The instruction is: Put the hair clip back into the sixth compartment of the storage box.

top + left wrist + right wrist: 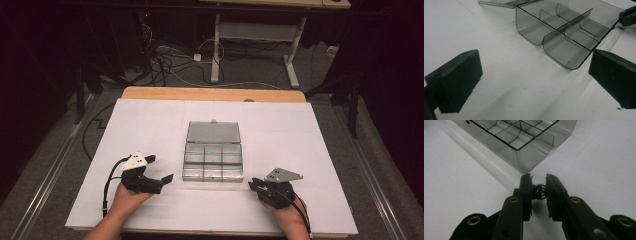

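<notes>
A clear grey compartment box (213, 165) stands open mid-table, its lid (213, 132) laid flat behind it. In the high view my left gripper (160, 168) rests on the table to the left of the box, jaws wide apart. In the left gripper view the two black pads (461, 75) stand far apart with only white table between them, and the box (564, 32) lies ahead. My right gripper (253, 184) lies near the box's front right corner. In the right gripper view it (539, 183) is shut on a small black wheel-like part (539, 192), a short way off the box corner (524, 140).
The white sheet (150, 125) covers the table, with a wooden edge (210, 93) at the back. Beyond the table are cables on the floor (165, 65) and a desk frame (260, 35). Cables trail from both grippers toward the front edge.
</notes>
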Demonstrator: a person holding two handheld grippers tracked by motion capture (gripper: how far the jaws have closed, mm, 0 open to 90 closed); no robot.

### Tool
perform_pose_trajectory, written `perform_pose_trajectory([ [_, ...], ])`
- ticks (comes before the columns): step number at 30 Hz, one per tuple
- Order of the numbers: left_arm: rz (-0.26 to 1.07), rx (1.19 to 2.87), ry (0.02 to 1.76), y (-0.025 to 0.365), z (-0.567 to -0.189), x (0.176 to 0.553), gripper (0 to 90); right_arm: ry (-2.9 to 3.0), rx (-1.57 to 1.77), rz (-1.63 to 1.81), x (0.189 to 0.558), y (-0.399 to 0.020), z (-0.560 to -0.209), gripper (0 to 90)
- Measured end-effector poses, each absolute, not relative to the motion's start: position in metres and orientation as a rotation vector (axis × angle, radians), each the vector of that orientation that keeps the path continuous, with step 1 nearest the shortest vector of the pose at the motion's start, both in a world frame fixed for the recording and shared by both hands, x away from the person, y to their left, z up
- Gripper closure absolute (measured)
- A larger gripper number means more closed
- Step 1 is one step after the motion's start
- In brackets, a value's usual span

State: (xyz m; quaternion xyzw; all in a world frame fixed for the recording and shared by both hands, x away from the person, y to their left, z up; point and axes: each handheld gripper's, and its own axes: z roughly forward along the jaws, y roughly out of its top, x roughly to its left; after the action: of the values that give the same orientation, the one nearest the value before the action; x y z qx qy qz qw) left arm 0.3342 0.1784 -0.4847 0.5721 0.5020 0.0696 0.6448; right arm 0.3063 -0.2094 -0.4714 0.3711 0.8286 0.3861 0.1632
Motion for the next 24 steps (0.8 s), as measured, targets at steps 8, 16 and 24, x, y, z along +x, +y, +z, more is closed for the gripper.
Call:
perform_pose_trajectory([
  [8,0.155,1.302,1.142,0.178,-0.485,0.334,0.0,2.369,1.049,1.117,0.306,-0.206,-0.470,77.2],
  [16,0.159,1.306,1.137,0.178,-0.485,0.334,0.0,2.355,1.042,1.133,0.305,-0.206,-0.466,77.2],
  [24,0.158,1.305,1.136,0.178,-0.485,0.333,0.0,2.336,1.036,1.152,0.304,-0.207,-0.459,77.2],
])
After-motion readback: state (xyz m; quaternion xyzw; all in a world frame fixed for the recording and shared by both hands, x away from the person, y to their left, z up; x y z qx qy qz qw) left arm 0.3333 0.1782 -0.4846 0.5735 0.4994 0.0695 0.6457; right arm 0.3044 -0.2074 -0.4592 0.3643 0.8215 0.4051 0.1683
